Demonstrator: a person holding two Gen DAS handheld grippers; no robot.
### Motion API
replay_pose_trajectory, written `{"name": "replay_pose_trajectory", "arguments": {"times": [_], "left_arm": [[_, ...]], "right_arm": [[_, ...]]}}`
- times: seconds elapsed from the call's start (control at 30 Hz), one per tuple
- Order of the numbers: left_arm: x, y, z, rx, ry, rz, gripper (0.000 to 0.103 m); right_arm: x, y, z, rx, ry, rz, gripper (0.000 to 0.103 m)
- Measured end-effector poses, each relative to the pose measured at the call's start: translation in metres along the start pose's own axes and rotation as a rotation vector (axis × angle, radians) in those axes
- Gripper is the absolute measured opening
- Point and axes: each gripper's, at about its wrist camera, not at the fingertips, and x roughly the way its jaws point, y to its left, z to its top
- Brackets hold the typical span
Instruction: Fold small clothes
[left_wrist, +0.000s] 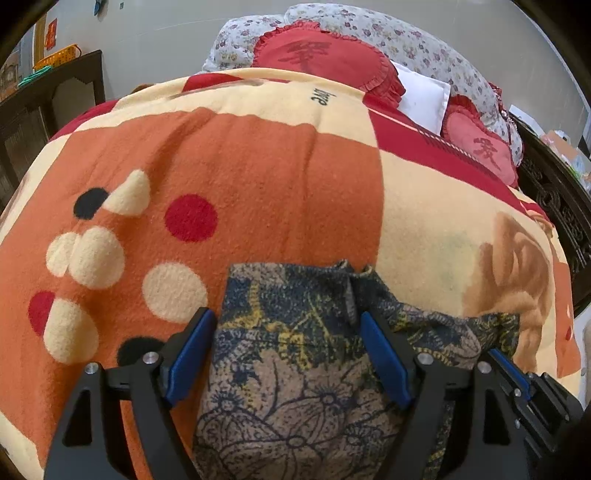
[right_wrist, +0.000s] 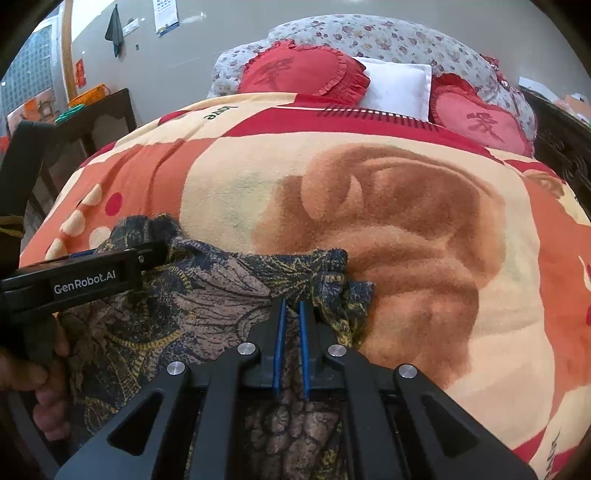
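Note:
A small dark blue, tan and yellow floral garment (left_wrist: 295, 354) lies on the orange and cream blanket (left_wrist: 258, 177) at the near edge of the bed. My left gripper (left_wrist: 288, 321) is open, its blue-padded fingers straddling the cloth's left part. It also shows in the right wrist view (right_wrist: 147, 254) at the left, over the garment (right_wrist: 207, 295). My right gripper (right_wrist: 291, 310) is shut on a bunched fold of the garment near its right end. In the left wrist view the right gripper (left_wrist: 517, 373) shows at the lower right.
Two red heart cushions (right_wrist: 303, 70) (right_wrist: 480, 122), a white pillow (right_wrist: 399, 88) and a floral quilt (right_wrist: 388, 37) lie at the head of the bed. A dark wooden cabinet (right_wrist: 96, 122) stands to the left, a dark carved bed frame (left_wrist: 561, 206) to the right.

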Motion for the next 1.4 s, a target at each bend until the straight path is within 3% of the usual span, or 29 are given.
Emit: {"name": "replay_pose_trajectory", "arguments": {"times": [0.3, 0.4, 0.5, 0.57, 0.67, 0.77, 0.9, 1.07, 1.1, 1.2, 1.23, 1.27, 1.3, 1.4], "left_arm": [[0.000, 0.000, 0.000, -0.001, 0.003, -0.002, 0.084], [0.000, 0.000, 0.001, -0.001, 0.011, -0.005, 0.085], [-0.010, 0.003, 0.005, 0.000, 0.049, -0.029, 0.083], [-0.033, 0.015, 0.009, -0.036, 0.057, -0.077, 0.069], [-0.091, 0.035, 0.005, -0.028, -0.029, -0.157, 0.070], [-0.143, 0.046, -0.023, 0.072, -0.070, -0.165, 0.070], [-0.185, 0.045, -0.094, 0.184, -0.077, -0.214, 0.068], [-0.157, 0.036, -0.161, 0.210, 0.057, -0.194, 0.056], [-0.154, 0.036, -0.169, 0.212, 0.028, -0.177, 0.057], [-0.151, 0.036, -0.172, 0.208, -0.015, -0.168, 0.061], [-0.149, 0.036, -0.171, 0.194, -0.017, -0.171, 0.067], [-0.147, 0.036, -0.171, 0.186, -0.022, -0.151, 0.086], [-0.140, 0.039, -0.170, 0.161, 0.002, -0.115, 0.095], [-0.133, 0.051, -0.168, 0.084, 0.013, -0.171, 0.102]], "right_arm": [[0.002, -0.004, 0.002, 0.016, 0.005, 0.022, 0.004], [-0.004, -0.007, 0.011, 0.014, 0.075, 0.038, 0.005], [-0.041, -0.008, 0.017, 0.016, 0.057, 0.031, 0.005], [-0.073, -0.007, 0.014, -0.009, 0.033, 0.030, 0.005], [-0.116, -0.006, -0.007, -0.031, 0.015, 0.111, 0.005], [-0.150, 0.007, -0.041, -0.115, -0.017, 0.176, 0.005], [-0.169, 0.029, -0.087, -0.216, -0.019, 0.187, 0.005], [-0.152, 0.032, -0.123, -0.186, 0.045, 0.207, 0.005], [-0.144, 0.030, -0.130, -0.175, 0.064, 0.196, 0.005], [-0.138, 0.018, -0.135, -0.099, 0.068, 0.246, 0.005], [-0.137, 0.017, -0.134, -0.094, 0.072, 0.251, 0.005], [-0.136, 0.016, -0.135, -0.094, 0.071, 0.254, 0.005], [-0.137, 0.016, -0.136, -0.095, 0.065, 0.254, 0.005], [-0.138, 0.017, -0.142, -0.101, 0.041, 0.245, 0.005]]}}
